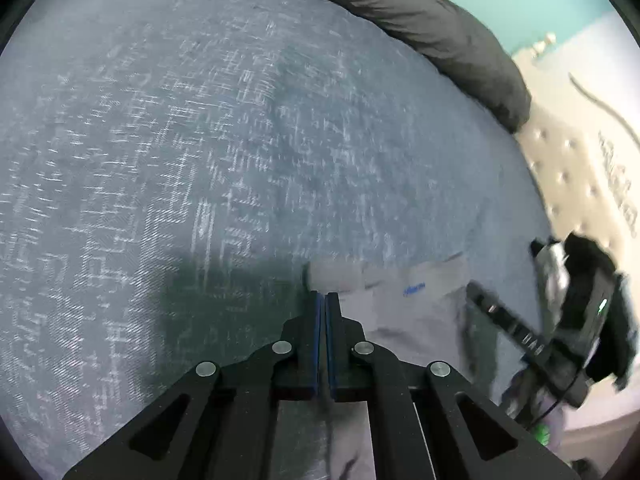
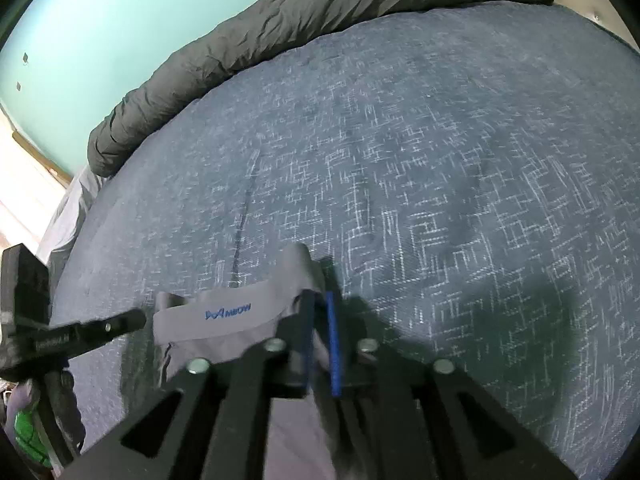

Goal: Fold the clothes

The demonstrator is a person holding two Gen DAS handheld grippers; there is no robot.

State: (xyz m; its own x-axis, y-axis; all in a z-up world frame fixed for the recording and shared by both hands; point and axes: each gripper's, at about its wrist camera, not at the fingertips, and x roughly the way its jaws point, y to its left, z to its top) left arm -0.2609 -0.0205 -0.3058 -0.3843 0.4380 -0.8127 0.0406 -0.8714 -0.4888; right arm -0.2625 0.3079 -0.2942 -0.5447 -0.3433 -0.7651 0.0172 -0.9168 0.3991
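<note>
Fingers on both my grippers pinch the grey garment (image 2: 224, 320) over the blue bed (image 2: 440, 160): left fingers (image 1: 316, 320) nearly closed on one waistband corner, right fingers (image 2: 332, 332) slightly apart around bunched cloth. Risk: that looser right grip (fabric looks slippery) could let its corner slide out, skewing any fold.

- Left tool (image 1: 323, 298): blue-padded fingers pressed nearly together, pinching the garment's waistband (image 1: 384, 276) at its left end.
- Right tool (image 2: 320, 300): fingers a little apart, clamped on bunched waistband cloth at the right end, blurred.
</note>
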